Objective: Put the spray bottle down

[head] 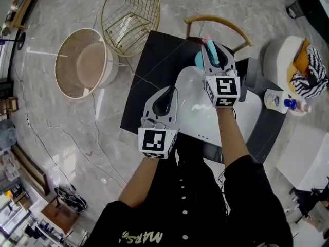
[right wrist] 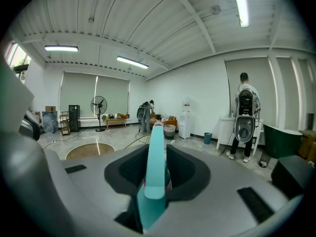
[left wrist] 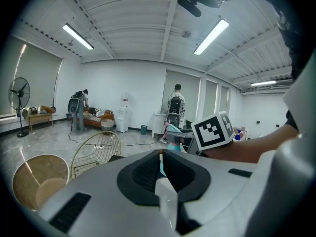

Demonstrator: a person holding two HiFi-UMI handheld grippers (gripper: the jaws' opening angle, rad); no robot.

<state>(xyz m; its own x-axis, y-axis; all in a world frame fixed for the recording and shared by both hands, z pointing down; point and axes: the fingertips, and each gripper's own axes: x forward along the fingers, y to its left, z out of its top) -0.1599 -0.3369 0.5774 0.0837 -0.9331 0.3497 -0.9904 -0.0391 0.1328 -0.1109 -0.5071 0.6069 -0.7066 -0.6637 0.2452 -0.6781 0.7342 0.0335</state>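
Two hand-held grippers are over one black table (head: 149,60), and one spray bottle is in play. The right gripper (head: 214,54) has its jaws closed partway on the teal spray bottle (right wrist: 155,162), which stands between them with its pink-tipped head pointing away from the person. It is held over the table's far side, just in front of the single wooden chair (head: 218,20); whether its base touches the table cannot be told. The left gripper (head: 168,91) has its jaws brought together on nothing, and it hangs nearer the person, above a white glossy board (head: 190,86) that lies on the table. Two containers stand on the marble floor to the left. One is a gold wire basket (head: 134,22) with only the floor showing through its mesh. The other is a round beige tub (head: 67,73), just beside the basket, with its pale bottom in plain sight. To the right, one white round seat (head: 277,55) carries a striped cloth (head: 311,73), and one white bottle with a blue cap (head: 277,101) lies on its side near it.
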